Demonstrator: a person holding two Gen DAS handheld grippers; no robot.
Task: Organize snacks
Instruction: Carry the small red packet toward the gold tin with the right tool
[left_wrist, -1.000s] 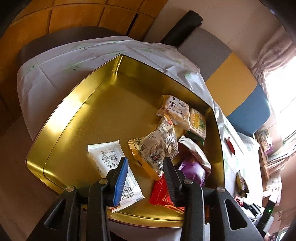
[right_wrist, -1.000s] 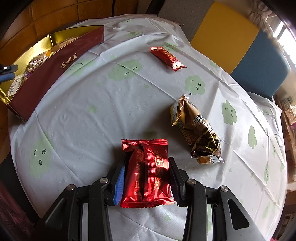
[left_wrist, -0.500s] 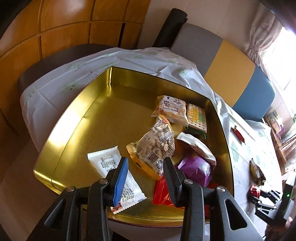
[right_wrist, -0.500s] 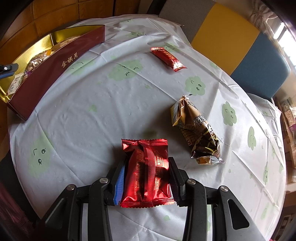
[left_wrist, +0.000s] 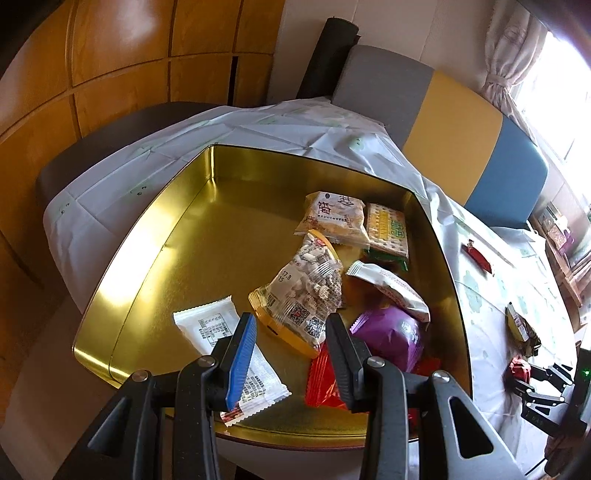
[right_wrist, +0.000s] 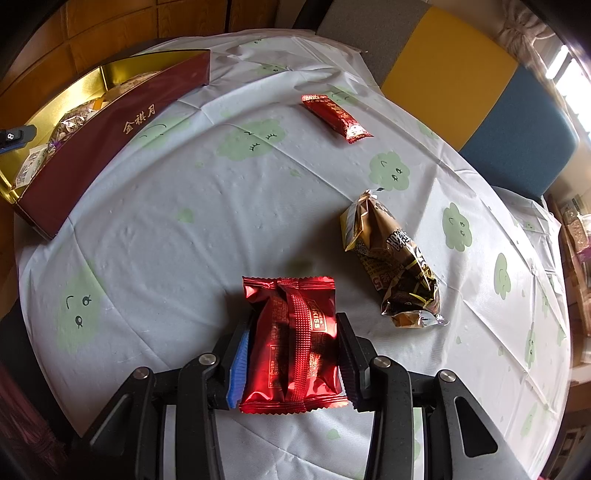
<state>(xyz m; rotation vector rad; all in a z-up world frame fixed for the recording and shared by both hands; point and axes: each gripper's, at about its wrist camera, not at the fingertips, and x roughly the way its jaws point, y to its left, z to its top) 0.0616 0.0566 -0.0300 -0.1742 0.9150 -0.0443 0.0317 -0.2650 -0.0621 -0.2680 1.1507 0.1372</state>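
A gold tin (left_wrist: 155, 236) with a dark red outer wall (right_wrist: 110, 136) holds several snack packets, among them a clear peanut bag (left_wrist: 306, 291), a white packet (left_wrist: 221, 332) and a purple packet (left_wrist: 391, 332). My left gripper (left_wrist: 291, 332) is open and empty above the tin's near edge. My right gripper (right_wrist: 293, 339) is shut on a shiny red packet (right_wrist: 295, 339) just above the tablecloth. It shows small at the right edge of the left wrist view (left_wrist: 519, 369).
A brown-gold packet (right_wrist: 395, 266) and a thin red bar (right_wrist: 336, 116) lie on the white cloud-print tablecloth (right_wrist: 184, 221). A grey, yellow and blue bench back (left_wrist: 461, 125) stands behind the round table. Wooden wall panels (left_wrist: 110, 55) are on the left.
The left gripper has pulled back and risen, so more of the tin and room shows. The right gripper and its red packet have hardly moved.
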